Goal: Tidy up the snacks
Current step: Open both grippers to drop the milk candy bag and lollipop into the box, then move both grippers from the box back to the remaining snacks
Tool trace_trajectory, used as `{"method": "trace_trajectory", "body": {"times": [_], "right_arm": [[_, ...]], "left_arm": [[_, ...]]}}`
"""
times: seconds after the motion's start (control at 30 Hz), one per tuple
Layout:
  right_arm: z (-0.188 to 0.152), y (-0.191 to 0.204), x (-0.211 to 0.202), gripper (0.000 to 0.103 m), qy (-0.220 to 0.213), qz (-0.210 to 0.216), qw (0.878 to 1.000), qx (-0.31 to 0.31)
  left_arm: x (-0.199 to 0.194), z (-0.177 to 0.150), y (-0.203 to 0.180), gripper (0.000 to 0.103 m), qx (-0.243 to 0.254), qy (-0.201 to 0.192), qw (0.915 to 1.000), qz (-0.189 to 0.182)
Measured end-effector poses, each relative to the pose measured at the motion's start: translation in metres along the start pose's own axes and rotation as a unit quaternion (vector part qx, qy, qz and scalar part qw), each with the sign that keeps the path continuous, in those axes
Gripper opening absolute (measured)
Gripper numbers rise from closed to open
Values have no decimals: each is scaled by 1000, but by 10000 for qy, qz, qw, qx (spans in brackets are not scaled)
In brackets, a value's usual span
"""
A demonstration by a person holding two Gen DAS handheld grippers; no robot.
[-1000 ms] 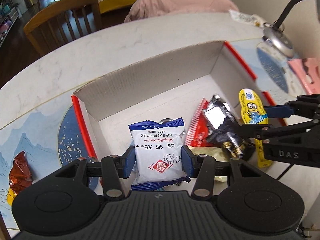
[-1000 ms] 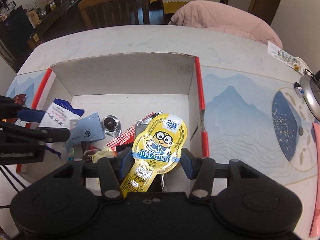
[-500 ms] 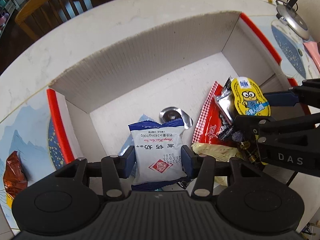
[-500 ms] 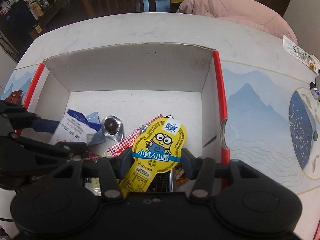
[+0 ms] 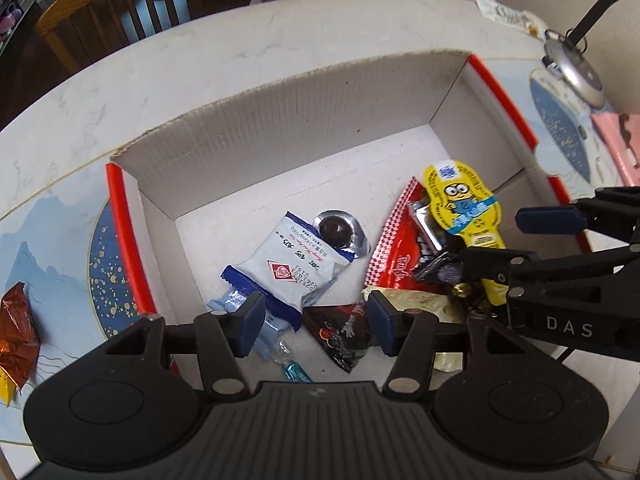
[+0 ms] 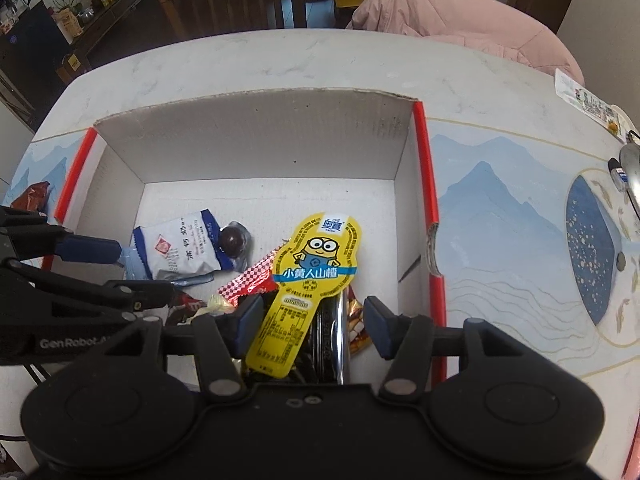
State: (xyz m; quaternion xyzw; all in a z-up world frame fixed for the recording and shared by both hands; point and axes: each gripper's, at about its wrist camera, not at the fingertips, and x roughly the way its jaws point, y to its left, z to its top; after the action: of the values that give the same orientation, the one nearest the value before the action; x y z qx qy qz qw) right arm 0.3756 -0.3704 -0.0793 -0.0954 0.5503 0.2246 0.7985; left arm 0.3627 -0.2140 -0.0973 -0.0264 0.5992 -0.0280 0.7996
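Black left gripper (image 5: 314,322) and right gripper (image 6: 306,324), blue pads, silver screws, white "DAS" lettering.

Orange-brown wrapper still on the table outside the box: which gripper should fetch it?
Left. The orange-brown wrapper lies beyond the box's left wall, the left gripper's side. Both grippers just opened; the right gripper is at the opposite end.

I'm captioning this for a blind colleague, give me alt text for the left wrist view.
The open left gripper hovers over a cardboard box of snacks, above a white and blue packet lying loose on the box floor. At right, the right gripper is open beside a yellow cartoon snack.
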Motion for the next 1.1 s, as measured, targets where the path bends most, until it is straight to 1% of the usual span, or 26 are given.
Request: {"method": "trace_trajectory", "body": {"times": [0.1,0.23,0.47,0.5,0.57,0.6,0.67,0.83,0.9,1.07,1.1], "right_arm": [[-4,2,-9,58,-98,-14,9999,-33],[-8,7,-22,59,-182,-1,9998,-51],[-17,21,-46,62,-359,156,9991,-140],[-17,24,-50,63,-372,180,9990,-150],[-20,30,-56,71,-409,210,9988,-164],[-21,34,-60,73,-443,223,9986,-179],[-23,41,-66,79,-507,287,9980,-237],[-28,68,-78,85,-579,437,9967,-372],[-32,82,-81,86,-582,521,9960,-427],[-42,126,-79,96,-558,743,9938,-610],[-44,137,-77,96,-523,786,9935,-641]], "left_arm": [[-10,-4,1,56,-50,-138,9999,-87],[-26,-12,1,61,-57,-335,9992,-197],[-55,-29,6,62,-39,-617,9974,-356],[-60,-32,8,62,-49,-679,9971,-350],[-71,-40,13,63,-95,-839,9957,-382],[-76,-43,16,63,-126,-891,9951,-412],[-86,-51,24,63,-186,-1005,9937,-459],[-109,-79,50,67,-280,-1239,9907,-478],[-114,-90,63,67,-334,-1272,9899,-520],[-123,-127,109,68,-545,-1316,9882,-564],[-123,-135,119,69,-583,-1308,9881,-565]]}}
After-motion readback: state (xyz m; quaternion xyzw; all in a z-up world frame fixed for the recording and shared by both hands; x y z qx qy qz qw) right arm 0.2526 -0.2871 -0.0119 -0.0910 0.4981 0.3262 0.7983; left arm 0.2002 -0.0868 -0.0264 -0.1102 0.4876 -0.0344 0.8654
